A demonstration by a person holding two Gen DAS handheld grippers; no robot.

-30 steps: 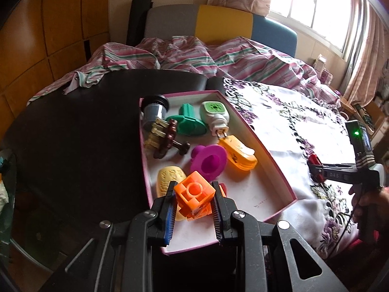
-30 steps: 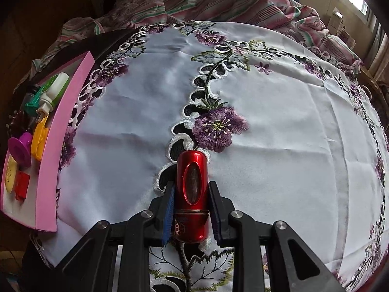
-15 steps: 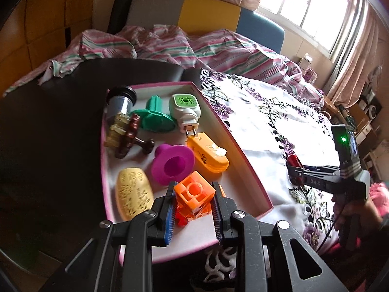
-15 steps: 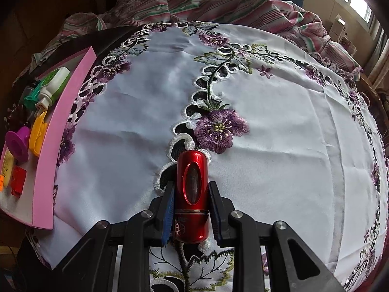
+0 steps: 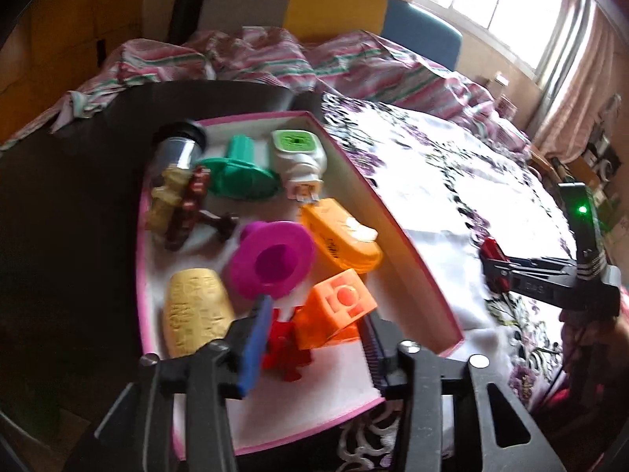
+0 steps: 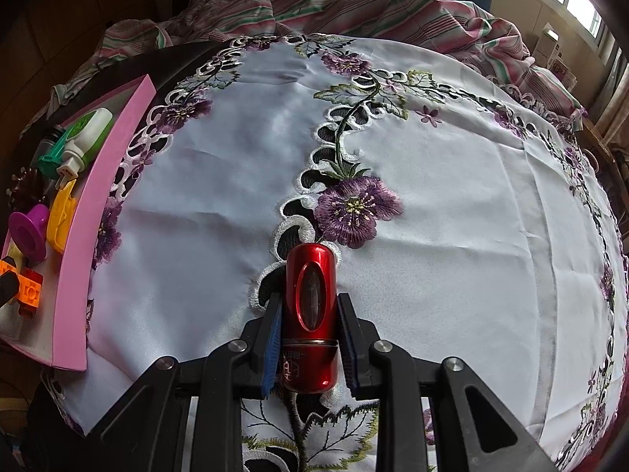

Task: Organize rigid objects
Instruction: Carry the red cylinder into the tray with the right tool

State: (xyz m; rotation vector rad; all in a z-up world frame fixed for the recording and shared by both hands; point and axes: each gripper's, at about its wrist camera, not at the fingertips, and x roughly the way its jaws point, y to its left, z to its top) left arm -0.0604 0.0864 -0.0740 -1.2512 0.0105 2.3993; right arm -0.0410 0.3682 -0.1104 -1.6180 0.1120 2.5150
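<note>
Hovering low over the near end of the pink-rimmed tray [image 5: 416, 263], the left claw [image 5: 314, 344] had just been parting its jaws; they stood spread, with the orange cube block [image 5: 334, 310] tilted between them, leaning toward the right-hand finger, the blue left pad clear of it. Whether the right pad touched the block could not be told through the blur.

Items in the tray, placed relative to the left claw:
- Red block [image 5: 285, 348]: just beside the left pad, under the orange cube's near edge.
- Yellow embossed oval piece [image 5: 194, 316]: just left of the claw.
- Magenta funnel-shaped piece [image 5: 273, 259]: directly ahead, near.
- Orange oblong piece [image 5: 340, 238]: ahead and slightly right, along the tray wall.
- Dark brown stamp-like piece [image 5: 192, 208] and cream piece [image 5: 167, 196]: ahead to the left.
- Green flanged piece [image 5: 238, 175], white and green plug-in device [image 5: 298, 155], silver cylinder with black cap [image 5: 179, 147]: at the far end.

The right claw [image 6: 310, 338] was pinching a red metallic cylinder [image 6: 310, 306], jaws pressed on both its sides, the cylinder pointing forward over the white embroidered tablecloth [image 6: 452, 216]. The tray lay well to that claw's left, at the cloth's edge.

A striped bedcover [image 5: 354, 67] lay beyond the table.
</note>
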